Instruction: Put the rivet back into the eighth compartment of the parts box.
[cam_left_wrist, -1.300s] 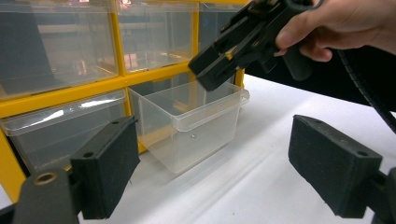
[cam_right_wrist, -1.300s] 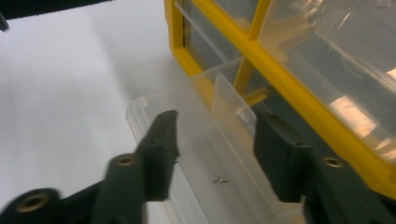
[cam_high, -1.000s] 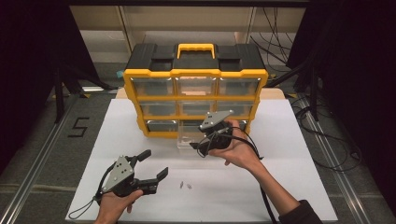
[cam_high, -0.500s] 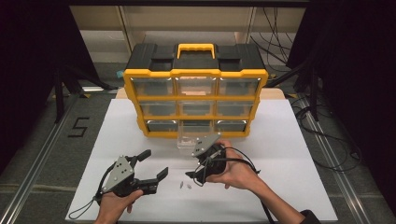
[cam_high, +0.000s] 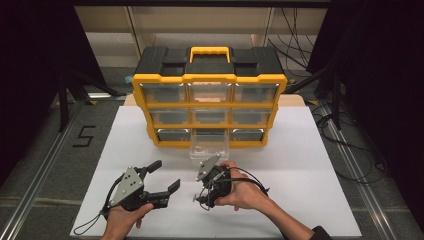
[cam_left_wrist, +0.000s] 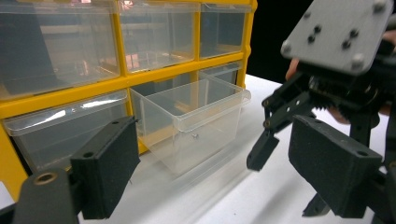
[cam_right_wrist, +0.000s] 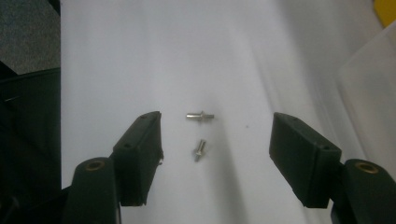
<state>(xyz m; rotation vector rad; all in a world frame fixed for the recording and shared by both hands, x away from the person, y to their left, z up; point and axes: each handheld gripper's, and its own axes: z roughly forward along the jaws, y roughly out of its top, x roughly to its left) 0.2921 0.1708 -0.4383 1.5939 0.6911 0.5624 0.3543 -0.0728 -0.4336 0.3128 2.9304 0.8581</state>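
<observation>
closing in on the loose screws

hovering low over the white table, the right gripper has come down and toward the person from where it sat by the pulled-out clear drawer a second ago. its jaws stand apart with nothing gripped, though they've just been closing a little. in the right gripper view two small screws lie on the table between the pads, touching neither — so my guess is a pick-up is next, then a drop into that drawer. the drawer juts from the bottom row of the yellow organizer, well apart from the screws. the left gripper rests off to the side, jaws wide and empty — it hasn't budged since then.
</observation>
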